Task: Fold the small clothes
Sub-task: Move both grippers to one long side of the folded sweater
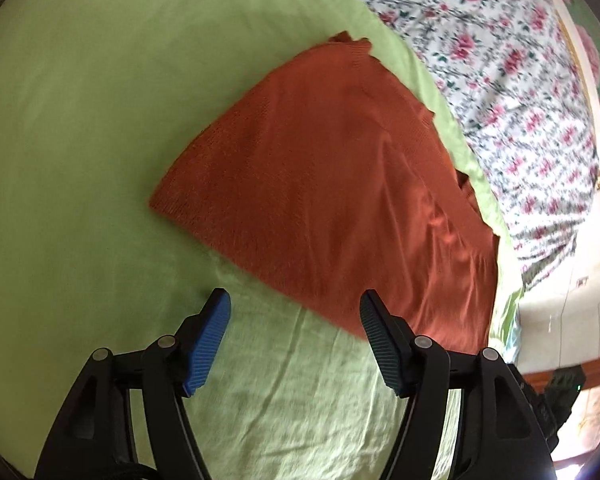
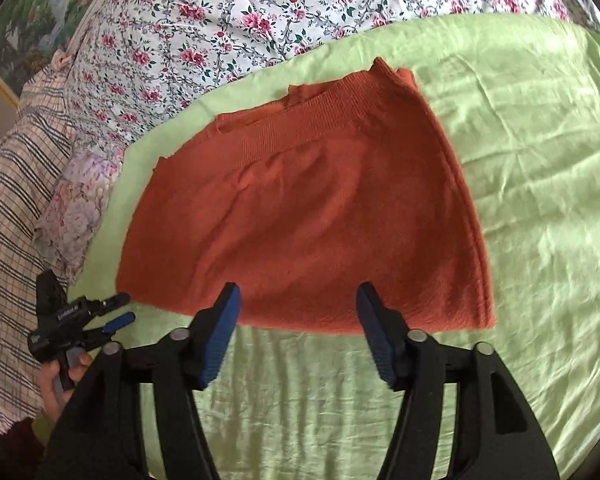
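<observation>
Landmark: the folded rust-orange knit garment [image 2: 300, 216], laid flat on the green sheet [image 2: 520, 160]. Left of it in the right wrist view, a checked cloth [image 2: 8, 200] is cut off by the lens edge. The left gripper [image 2: 120, 308] is seen small at the garment's left corner, its grip partly hidden — only part of a hand [image 2: 56, 384] shows. Behind the garment, a floral quilt [image 2: 260, 8]. Right gripper [image 2: 298, 302] at the near hem — jaws wide, nothing between. Left wrist view: jaws likewise wide and empty; garment's far-right edge blurred.
</observation>
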